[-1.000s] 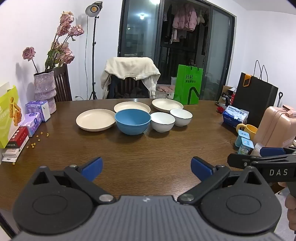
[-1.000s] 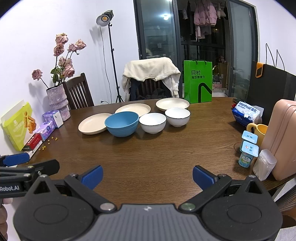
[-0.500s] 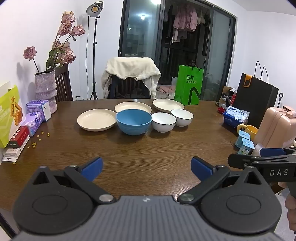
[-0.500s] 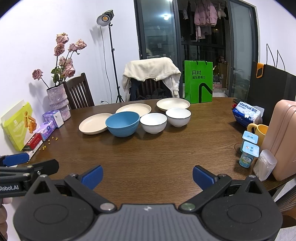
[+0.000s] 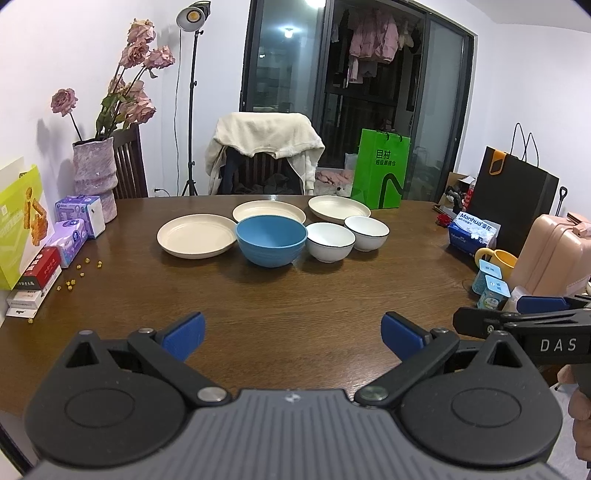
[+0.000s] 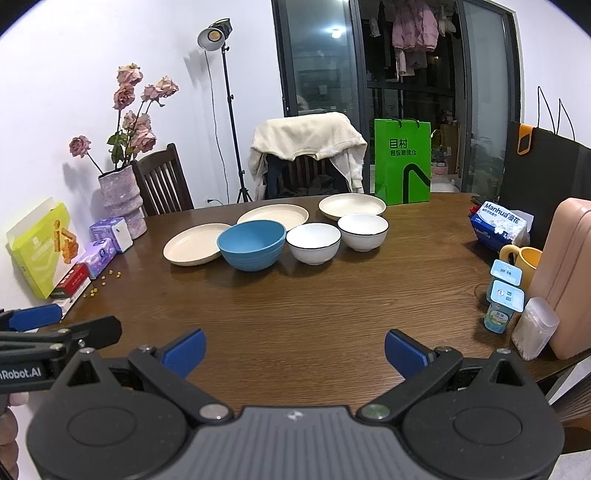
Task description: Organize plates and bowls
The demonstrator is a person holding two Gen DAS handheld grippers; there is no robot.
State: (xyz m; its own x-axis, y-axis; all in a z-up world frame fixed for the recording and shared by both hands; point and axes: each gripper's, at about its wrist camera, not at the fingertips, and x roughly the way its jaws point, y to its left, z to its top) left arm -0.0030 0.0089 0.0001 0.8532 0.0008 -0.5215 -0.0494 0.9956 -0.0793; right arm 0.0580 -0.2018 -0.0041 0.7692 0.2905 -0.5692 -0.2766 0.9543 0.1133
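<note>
Both hand-held grippers have edged slightly nearer the dishes.
Left hand-held gripper (image 5: 291,332) and right hand-held gripper (image 6: 293,349) gape empty; blue bowl (image 5: 271,240) sits well ahead on the surface (image 5: 295,295).

My two cameras give bright, even pictures under cool white room light. A studio lamp (image 6: 215,34) on a stand glows warm at the back, and it throws the shadow of the flowers (image 6: 135,110) on the white wall. The dark glass door (image 5: 288,74) reflects a ceiling light as a small glare spot. The wooden table (image 5: 295,295) shines softly near the bowls. The fisheye lens bends straight lines at the edges and leaves dark corners. Far objects look a little soft, perhaps from the lens.
</note>
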